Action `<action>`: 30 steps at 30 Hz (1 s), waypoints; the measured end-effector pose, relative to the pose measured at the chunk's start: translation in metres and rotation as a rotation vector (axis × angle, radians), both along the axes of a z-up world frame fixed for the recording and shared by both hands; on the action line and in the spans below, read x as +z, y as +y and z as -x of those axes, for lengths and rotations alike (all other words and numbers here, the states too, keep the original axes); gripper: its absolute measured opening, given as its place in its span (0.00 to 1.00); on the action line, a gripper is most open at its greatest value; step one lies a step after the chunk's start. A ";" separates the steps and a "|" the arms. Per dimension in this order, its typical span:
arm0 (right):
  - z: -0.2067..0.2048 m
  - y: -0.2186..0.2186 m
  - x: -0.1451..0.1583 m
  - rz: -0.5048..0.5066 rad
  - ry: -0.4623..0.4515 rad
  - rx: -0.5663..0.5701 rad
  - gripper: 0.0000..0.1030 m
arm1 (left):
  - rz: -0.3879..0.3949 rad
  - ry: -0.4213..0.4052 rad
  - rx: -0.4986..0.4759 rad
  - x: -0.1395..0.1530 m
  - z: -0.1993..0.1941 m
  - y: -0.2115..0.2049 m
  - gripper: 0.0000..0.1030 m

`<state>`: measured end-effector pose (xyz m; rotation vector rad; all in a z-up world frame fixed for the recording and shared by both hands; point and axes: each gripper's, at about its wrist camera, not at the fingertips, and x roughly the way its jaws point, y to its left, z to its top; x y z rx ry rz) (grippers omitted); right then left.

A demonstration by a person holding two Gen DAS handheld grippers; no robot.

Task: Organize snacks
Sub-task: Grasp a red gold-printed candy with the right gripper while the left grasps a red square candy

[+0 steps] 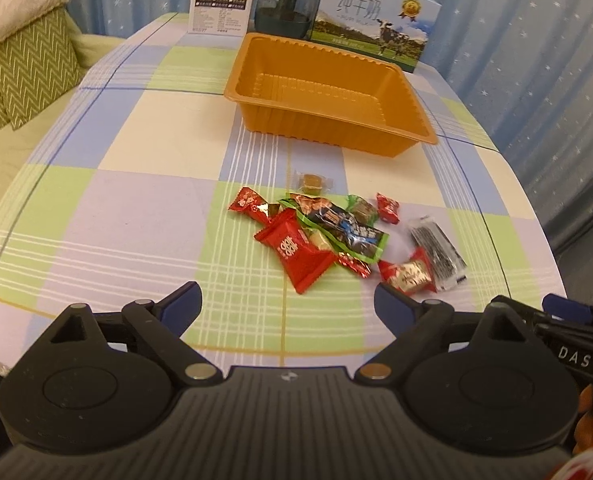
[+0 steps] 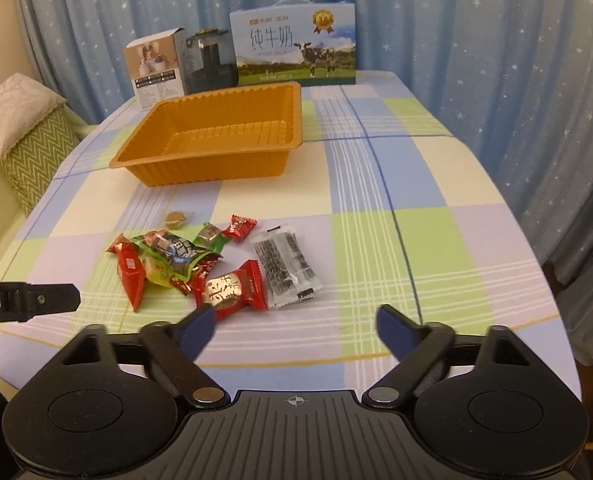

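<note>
Just ahead of both spread tongs (image 1: 288,300) (image 2: 296,322), snack pile (image 1: 328,232).

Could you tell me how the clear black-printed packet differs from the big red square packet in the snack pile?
The clear black-printed packet is long, see-through and lies alone at the pile's right edge. The big red square packet is opaque, squarer and overlaps neighbouring sweets on the left. Both lie flat on the checked tablecloth, outside the orange tray.
</note>
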<state>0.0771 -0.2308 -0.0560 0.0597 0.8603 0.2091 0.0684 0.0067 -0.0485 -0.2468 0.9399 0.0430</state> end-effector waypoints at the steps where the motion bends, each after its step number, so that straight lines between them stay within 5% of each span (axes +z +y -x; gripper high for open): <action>1: -0.004 0.001 -0.003 -0.002 -0.001 0.005 0.81 | 0.008 0.003 0.006 -0.003 -0.004 0.001 0.86; 5: -0.016 0.008 -0.014 -0.028 0.019 0.029 0.70 | 0.037 0.018 0.029 -0.016 -0.018 0.008 0.81; 15: -0.045 0.031 -0.050 -0.248 0.178 0.012 0.61 | 0.070 0.028 0.074 -0.028 -0.041 0.024 0.75; 25: -0.074 0.048 -0.058 -0.170 0.128 -0.035 0.49 | 0.070 0.049 0.085 -0.040 -0.044 0.029 0.74; 30: -0.070 0.060 -0.063 -0.093 0.102 0.024 0.32 | 0.082 0.058 0.079 -0.046 -0.045 0.027 0.73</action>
